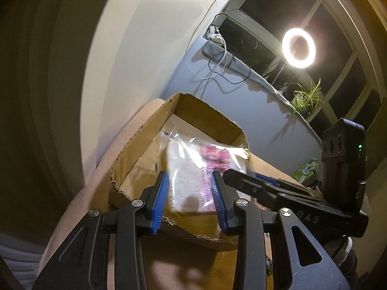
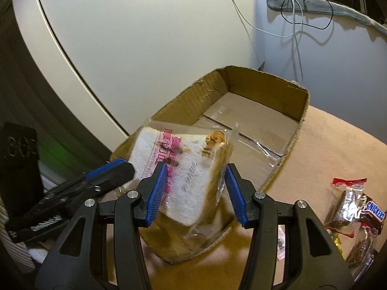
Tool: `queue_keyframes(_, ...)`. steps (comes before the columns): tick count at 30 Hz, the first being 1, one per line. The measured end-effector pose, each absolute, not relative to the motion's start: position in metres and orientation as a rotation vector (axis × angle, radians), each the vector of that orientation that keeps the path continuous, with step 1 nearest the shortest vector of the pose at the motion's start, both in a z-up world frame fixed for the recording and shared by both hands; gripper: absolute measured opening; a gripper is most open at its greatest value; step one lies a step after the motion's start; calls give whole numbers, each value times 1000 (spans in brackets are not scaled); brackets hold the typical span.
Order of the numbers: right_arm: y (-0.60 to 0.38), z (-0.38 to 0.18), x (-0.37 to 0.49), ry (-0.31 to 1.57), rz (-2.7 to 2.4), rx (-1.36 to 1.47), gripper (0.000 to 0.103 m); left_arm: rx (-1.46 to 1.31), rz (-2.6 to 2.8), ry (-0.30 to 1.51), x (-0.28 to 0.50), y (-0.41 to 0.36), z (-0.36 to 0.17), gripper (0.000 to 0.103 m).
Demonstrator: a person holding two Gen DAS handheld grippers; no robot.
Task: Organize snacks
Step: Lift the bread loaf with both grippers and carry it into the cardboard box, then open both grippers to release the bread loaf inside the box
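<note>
A thick slice of white bread in a clear bag with pink print [image 2: 188, 169] hangs tilted over the near end of an open cardboard box [image 2: 266, 77]. My right gripper [image 2: 197, 169] is shut on the bag, a blue pad against each side. In the left wrist view the same bread bag [image 1: 191, 169] sits between the blue pads of my left gripper [image 1: 189, 176], which is shut on it too. The right gripper [image 1: 241, 181] reaches in from the right there. In the right wrist view the left gripper [image 2: 116, 169] meets the bag's left side. The box [image 1: 145, 135] holds only tape and film.
The box stands on a pinkish-beige cover [image 2: 338, 145] against a white wall. A Snickers pack [image 2: 373, 211] and other wrapped snacks [image 2: 348, 193] lie at the right. A green packet [image 1: 306, 169], a ring light [image 1: 298, 48], a plant [image 1: 307, 99] and hanging cables [image 1: 222, 67] are behind.
</note>
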State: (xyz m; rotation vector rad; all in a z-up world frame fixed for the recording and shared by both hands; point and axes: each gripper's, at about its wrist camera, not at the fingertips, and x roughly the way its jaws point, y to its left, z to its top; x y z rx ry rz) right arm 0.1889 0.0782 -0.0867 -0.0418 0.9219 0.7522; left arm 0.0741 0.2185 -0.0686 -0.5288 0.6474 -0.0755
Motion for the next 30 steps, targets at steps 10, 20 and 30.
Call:
queue_keyframes(10, 67, -81, 182, 900, 738, -40, 52, -505, -61, 622, 72, 218, -65, 33)
queue_keyframes(20, 22, -70, 168, 874, 675, -49, 52, -432, -121, 605, 69, 188, -56, 33)
queue_keyframes(30, -89, -70, 162, 898, 467, -53, 52, -370, -205, 630, 72, 149, -54, 33)
